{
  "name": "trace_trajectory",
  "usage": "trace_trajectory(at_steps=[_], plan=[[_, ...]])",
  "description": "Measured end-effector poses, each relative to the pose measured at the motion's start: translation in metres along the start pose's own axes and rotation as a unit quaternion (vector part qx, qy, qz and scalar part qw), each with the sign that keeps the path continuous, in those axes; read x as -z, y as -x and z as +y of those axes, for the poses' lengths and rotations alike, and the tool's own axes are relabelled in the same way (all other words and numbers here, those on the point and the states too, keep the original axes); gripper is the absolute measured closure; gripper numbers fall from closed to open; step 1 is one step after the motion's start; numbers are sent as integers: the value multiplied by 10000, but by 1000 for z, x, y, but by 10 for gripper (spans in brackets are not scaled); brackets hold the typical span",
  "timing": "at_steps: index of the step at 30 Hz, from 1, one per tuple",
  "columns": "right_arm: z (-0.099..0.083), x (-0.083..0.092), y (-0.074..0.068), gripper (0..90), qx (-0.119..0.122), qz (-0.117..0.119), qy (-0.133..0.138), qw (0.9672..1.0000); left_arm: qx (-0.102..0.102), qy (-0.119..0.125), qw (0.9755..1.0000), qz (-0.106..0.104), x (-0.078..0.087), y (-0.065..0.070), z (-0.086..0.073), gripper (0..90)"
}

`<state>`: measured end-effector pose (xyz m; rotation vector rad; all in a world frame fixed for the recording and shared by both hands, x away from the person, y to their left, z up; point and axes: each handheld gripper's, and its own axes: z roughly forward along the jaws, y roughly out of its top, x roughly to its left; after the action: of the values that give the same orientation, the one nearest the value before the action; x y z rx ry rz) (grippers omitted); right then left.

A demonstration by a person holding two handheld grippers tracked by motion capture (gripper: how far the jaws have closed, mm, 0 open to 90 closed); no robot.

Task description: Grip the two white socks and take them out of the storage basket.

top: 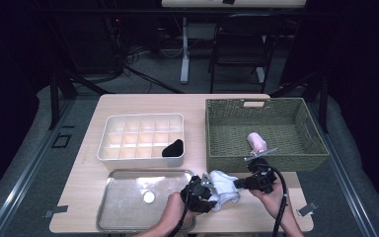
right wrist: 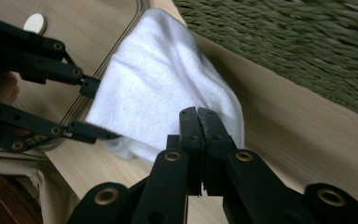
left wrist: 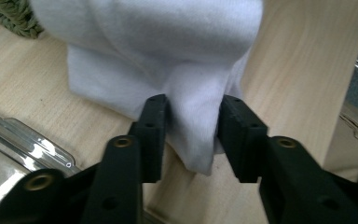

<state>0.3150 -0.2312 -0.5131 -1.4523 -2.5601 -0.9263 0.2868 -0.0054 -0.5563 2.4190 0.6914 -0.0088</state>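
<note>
Far left of the surface [top: 86, 197]: a white divider box [top: 109, 148], one black rolled item [top: 173, 147] in its near right compartment. In front of it a metal tray [top: 113, 207] with a small white disc [top: 149, 197] on it.

Next along, the left tongs [top: 208, 190], level, at the near edge just right of the tray. Left gripper view: a fold of the white cloth [left wrist: 168, 56] runs between the pads [left wrist: 154, 126]; both pads touch the fabric and pinch it lightly, jaws only partly closed around the bunched fold.

The cloth itself hangs between the two tongs, low over the surface, between tray and basket; it looks like a sock or small towel, can't tell which.

Right of it, the right tongs [top: 241, 183]: jaws pressed fully together in the right gripper view [right wrist: 199, 122], tips against the cloth's near edge. Whether a thin layer is caught in them cannot be told.

Far right: green woven basket [top: 227, 148], a pink roll [top: 257, 141] inside.

Handling, judged: light, limp, no stiffness; it sags and folds wherever unsupported. Not fragile, not slippery, fleecy weave grips well. Best hold is an edge or corner, pinching through doubled fabric; a single thin layer may slip out.
</note>
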Motion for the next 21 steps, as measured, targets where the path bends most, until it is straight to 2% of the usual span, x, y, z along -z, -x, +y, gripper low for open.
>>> trace_trajectory(at_steps=[6, 7, 12, 13, 16, 17, 21], plan=[[3, 0, -9, 893, 125, 48, 0, 9999, -19, 1, 10000, 80, 16, -3, -1, 434], [4, 0, -11, 893, 196, 33, 8, 9998, 23, 55, 9999, 86, 21, -4, -2, 418], [6, -2, -16, 893, 242, 59, 13, 9997, 14, 109, 9999, 129, 36, -8, -8, 350], [6, -2, -18, 893, 260, 55, 2, 9996, 0, 117, 9998, 160, 39, -9, -10, 306], [9, -4, -24, 893, 361, 46, -25, 9993, 21, 188, 9995, 245, 51, -14, -15, 259], [9, -5, -26, 893, 313, 44, 52, 9995, 19, 188, 9994, 287, 53, -16, -16, 251], [12, -6, -29, 893, 436, 45, -41, 9990, 69, 269, 9989, 386, 62, -20, -22, 208]])
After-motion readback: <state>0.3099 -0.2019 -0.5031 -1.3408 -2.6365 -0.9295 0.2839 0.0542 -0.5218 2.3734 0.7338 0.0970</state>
